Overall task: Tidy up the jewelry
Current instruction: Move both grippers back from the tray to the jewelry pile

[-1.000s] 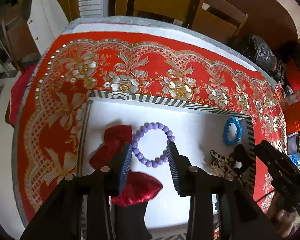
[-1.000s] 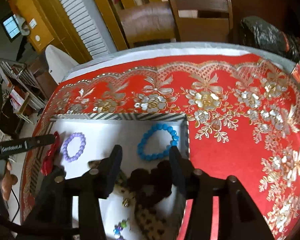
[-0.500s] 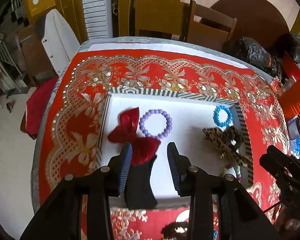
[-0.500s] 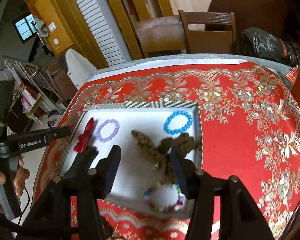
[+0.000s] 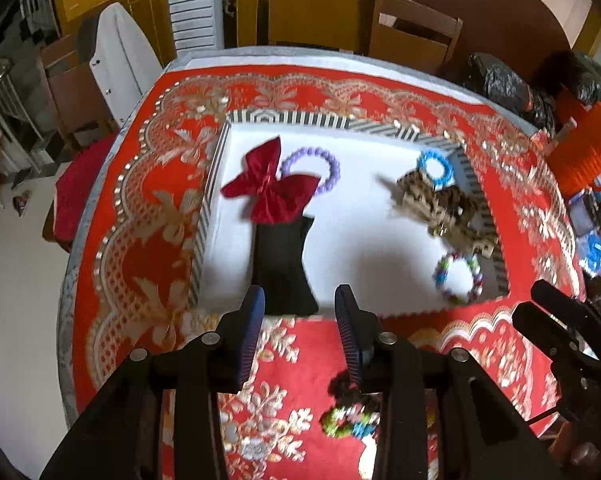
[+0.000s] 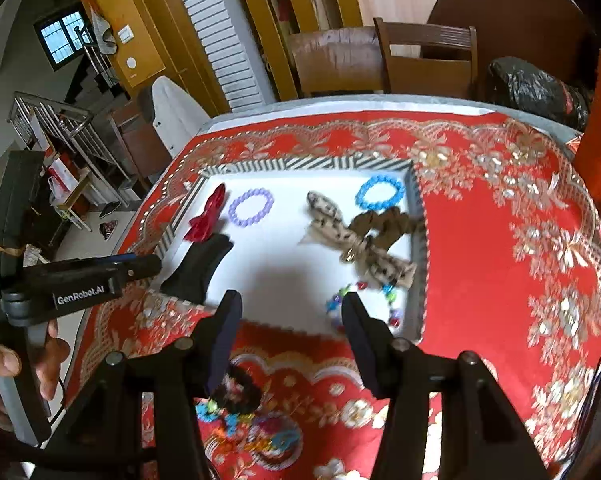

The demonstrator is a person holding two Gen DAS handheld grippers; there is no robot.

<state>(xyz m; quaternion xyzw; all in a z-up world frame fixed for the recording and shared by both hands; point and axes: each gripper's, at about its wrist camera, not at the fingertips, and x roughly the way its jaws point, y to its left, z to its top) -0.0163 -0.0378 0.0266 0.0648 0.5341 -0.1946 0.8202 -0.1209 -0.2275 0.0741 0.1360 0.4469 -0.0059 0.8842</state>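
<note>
A white tray with a striped rim (image 5: 292,118) (image 6: 300,164) lies on the red tablecloth. In it are a red bow (image 5: 268,192) (image 6: 206,220), a purple bead bracelet (image 5: 312,168) (image 6: 251,207), a blue bracelet (image 5: 436,168) (image 6: 380,196), a leopard-print bow (image 5: 440,208) (image 6: 360,244), a multicoloured bead bracelet (image 5: 458,276) and a black cloth piece (image 5: 284,268) (image 6: 198,268). My left gripper (image 5: 299,300) hangs open and empty over the tray's near edge. My right gripper (image 6: 291,300) is open too, with nothing between its fingers.
A black scrunchie (image 6: 236,396) and colourful beads (image 5: 352,420) lie loose on the cloth in front of the tray. Wooden chairs (image 5: 412,36) stand behind the table, black bags (image 5: 504,88) and an orange basket (image 5: 588,148) at the right. A hand (image 6: 4,360) holds the left gripper's handle.
Both grippers have drawn back from over the tray toward the near table edge and risen a little, so the whole tray and the loose items in front now show. Both stay open and empty.
</note>
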